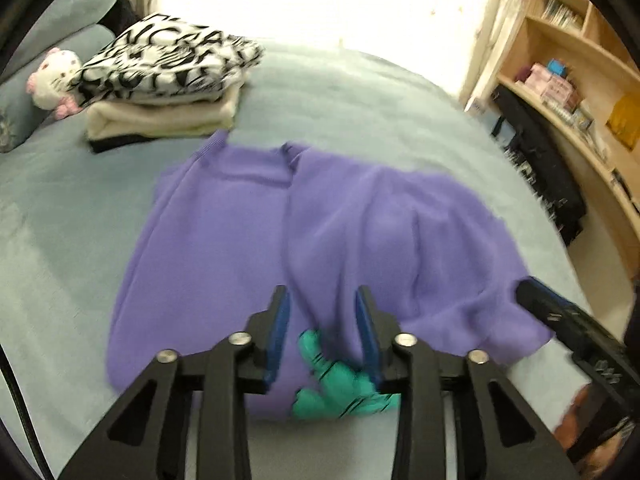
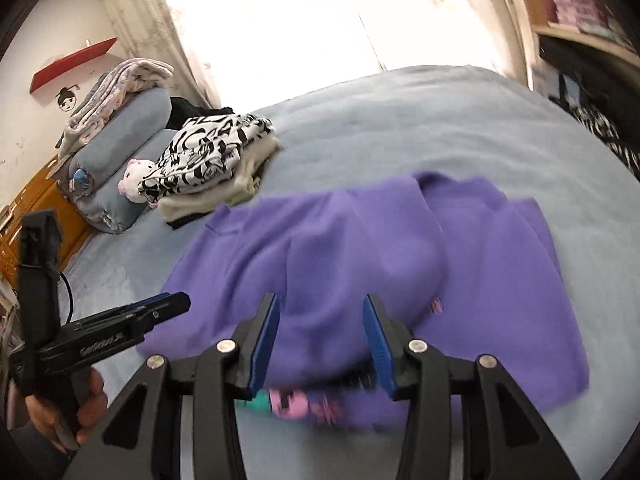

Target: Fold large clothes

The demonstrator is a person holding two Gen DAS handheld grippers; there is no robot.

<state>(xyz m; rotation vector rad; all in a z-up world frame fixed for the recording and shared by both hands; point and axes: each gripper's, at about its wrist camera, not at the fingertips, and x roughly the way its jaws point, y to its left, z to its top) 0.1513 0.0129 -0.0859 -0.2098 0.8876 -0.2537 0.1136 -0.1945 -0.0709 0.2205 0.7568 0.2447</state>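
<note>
A large purple sweater (image 1: 248, 248) lies partly folded on the pale blue bed (image 1: 60, 240), with a teal print (image 1: 340, 388) at its near hem. My left gripper (image 1: 323, 304) is open just above the near edge, with nothing between its blue pads. In the right wrist view the sweater (image 2: 400, 264) lies rumpled, with pink and teal prints (image 2: 288, 402) at the near edge. My right gripper (image 2: 320, 312) is open and empty above that edge. The left gripper also shows at the left of the right wrist view (image 2: 176, 302). The right gripper's finger (image 1: 532, 292) shows at the right of the left wrist view.
A stack of folded clothes (image 1: 168, 80) topped by a black-and-white print garment sits at the far left of the bed beside a white plush toy (image 1: 52, 80) and blue pillows (image 2: 124, 136). Wooden shelves (image 1: 580, 60) stand to the right of the bed.
</note>
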